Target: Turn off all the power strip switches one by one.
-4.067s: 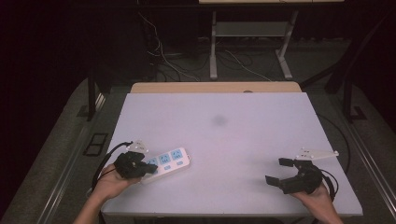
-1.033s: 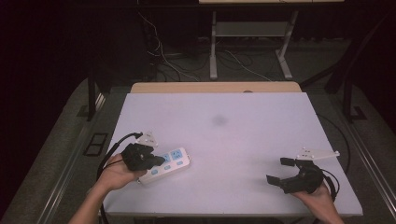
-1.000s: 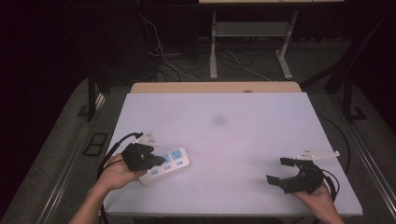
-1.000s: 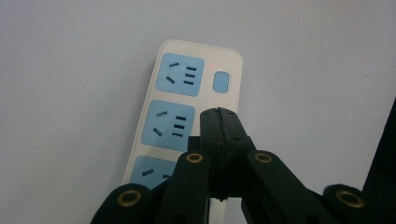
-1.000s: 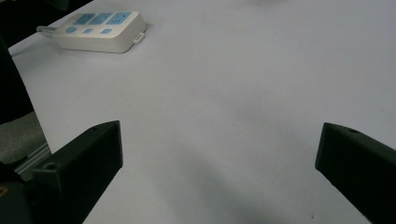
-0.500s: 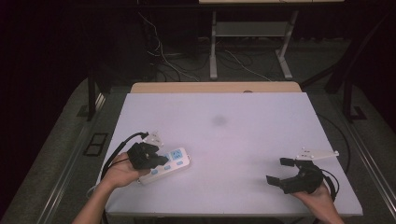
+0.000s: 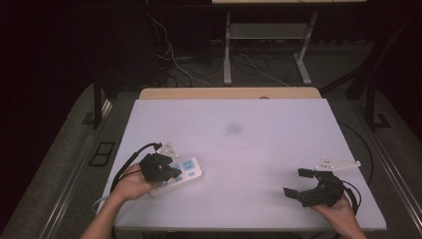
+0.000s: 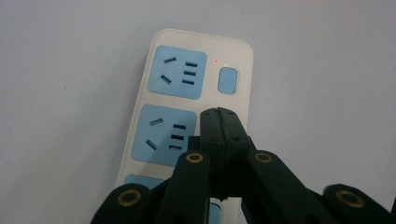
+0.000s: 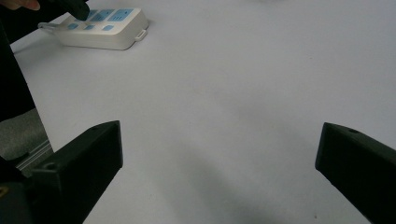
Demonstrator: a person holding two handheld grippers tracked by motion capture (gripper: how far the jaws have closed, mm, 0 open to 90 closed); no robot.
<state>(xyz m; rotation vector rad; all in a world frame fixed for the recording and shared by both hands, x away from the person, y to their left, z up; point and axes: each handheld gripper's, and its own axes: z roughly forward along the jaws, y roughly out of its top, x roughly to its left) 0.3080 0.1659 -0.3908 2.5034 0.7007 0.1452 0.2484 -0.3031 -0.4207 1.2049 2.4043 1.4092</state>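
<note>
A white power strip [image 7: 188, 170] with blue sockets lies flat near the table's front left; it is also seen in the left gripper view [image 8: 177, 100] and the right gripper view [image 9: 106, 29]. My left gripper [image 7: 172, 172] is shut, jaws pressed together with nothing between them. Its tip [image 8: 219, 113] is over the strip's switch column, beside the second socket and just below a blue switch [image 8: 227, 80]; I cannot tell whether it touches. A tiny red light [image 8: 215, 60] glows by that switch. My right gripper [image 7: 297, 182] rests open at the front right, empty [image 9: 220, 140].
The white table [image 7: 249, 149] has a faint dark smudge [image 7: 234, 129] near its middle. A black cable [image 7: 130, 160] loops from the left gripper by the table's left edge. Cables and a stand's legs [image 7: 263, 59] lie on the floor beyond the far edge.
My left gripper has crept a little to the right and farther over the power strip, still shut. The right gripper and the strip have stayed in place.
</note>
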